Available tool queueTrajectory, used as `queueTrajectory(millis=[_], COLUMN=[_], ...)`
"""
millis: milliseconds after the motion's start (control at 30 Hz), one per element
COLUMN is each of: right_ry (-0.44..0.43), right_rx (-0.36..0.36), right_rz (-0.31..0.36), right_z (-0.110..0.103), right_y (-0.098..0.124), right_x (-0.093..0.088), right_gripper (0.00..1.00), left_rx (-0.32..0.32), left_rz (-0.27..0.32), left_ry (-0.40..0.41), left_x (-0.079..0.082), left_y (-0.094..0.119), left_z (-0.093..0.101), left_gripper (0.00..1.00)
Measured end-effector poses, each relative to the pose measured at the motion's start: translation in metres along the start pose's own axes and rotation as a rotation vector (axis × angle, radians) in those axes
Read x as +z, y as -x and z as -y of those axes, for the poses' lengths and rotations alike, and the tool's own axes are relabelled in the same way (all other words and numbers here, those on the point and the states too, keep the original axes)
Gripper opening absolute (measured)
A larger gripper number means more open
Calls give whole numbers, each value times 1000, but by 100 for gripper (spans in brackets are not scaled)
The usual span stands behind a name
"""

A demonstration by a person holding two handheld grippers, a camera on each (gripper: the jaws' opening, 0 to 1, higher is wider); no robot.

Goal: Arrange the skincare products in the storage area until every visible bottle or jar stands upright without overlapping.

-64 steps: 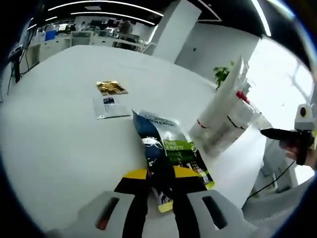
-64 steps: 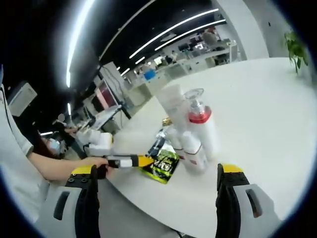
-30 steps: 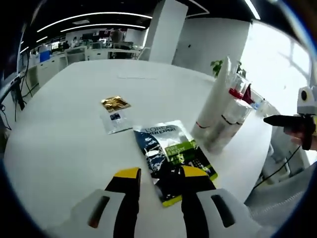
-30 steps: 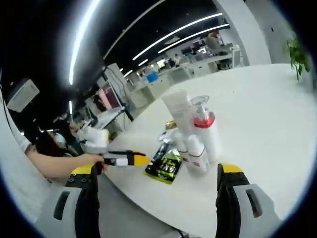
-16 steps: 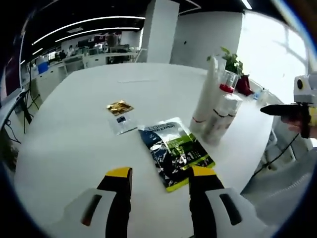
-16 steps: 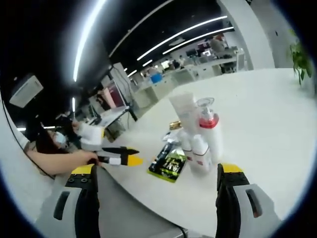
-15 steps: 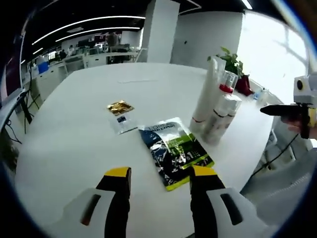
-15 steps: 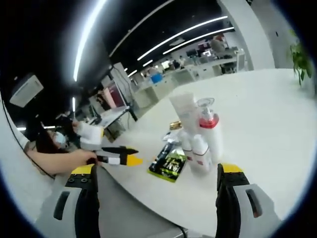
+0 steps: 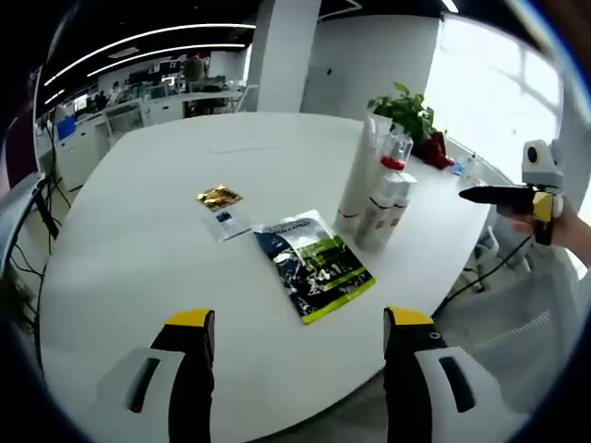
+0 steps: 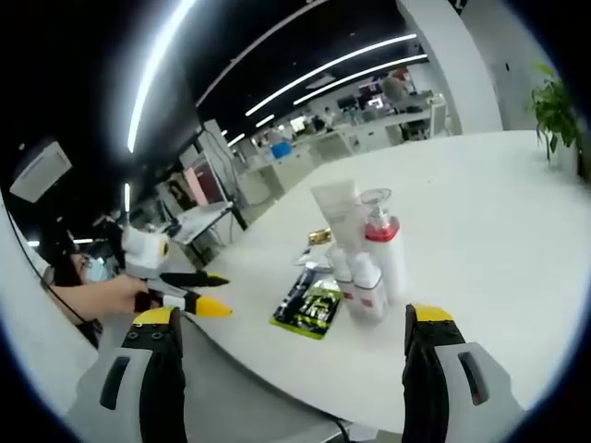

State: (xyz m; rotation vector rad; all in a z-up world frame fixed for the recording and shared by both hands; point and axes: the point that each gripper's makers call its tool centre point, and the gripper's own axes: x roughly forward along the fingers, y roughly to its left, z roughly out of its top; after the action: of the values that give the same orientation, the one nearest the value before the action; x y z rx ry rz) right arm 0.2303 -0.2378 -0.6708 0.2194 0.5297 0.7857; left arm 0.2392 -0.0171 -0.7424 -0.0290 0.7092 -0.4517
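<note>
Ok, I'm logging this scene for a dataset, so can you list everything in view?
Table: one, white, round.
Bottles: a cluster, white with red trim, upright mid-table; exact count unclear.
Tube: one, white, upright in the cluster.
Green sachet: one, dark with green, flat beside the bottles.
Small sachet: one, pale, flat beyond it.
Gold sachet: one, next to the pale one.
Plant: one, green, table's far edge.
Left gripper: fingers apart, empty.
Right gripper: fingers apart, empty.

You see a smooth, matt white table. Near its right edge, the bottles look like white plastic with a slight sheen. The dark-and-green pouch beside them is glossy film. Toward the far edge, 1 small sachet shines like gold foil.
</note>
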Motion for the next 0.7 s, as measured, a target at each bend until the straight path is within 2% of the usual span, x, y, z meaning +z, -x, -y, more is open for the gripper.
queueTrajectory(millis=[67, 233, 367, 500, 633, 700], right_ry=[4, -9, -6, -11, -11, -12], right_rx=[-13, -39, -65, -111, -131, -137], right_rz=[-21, 13, 24, 43, 37, 35], right_z=[0, -1, -5, -9, -16, -20], right_y=[-4, -13, -23, -35, -48, -51], right_x=[-2, 12, 17, 17, 11, 9], right_gripper=[99, 99, 99, 99, 99, 99], left_rx=[-6, -34, -44, -71, -90, -105], left_rz=[1, 1, 2, 4, -2, 2], left_ry=[8, 10, 7, -3, -22, -19], left_x=[3, 7, 5, 1, -6, -5], left_y=[5, 15, 19, 22, 24, 27], left_z=[-5, -19, -31, -33, -39, -35], left_gripper=[78, 87, 90, 95, 97, 98])
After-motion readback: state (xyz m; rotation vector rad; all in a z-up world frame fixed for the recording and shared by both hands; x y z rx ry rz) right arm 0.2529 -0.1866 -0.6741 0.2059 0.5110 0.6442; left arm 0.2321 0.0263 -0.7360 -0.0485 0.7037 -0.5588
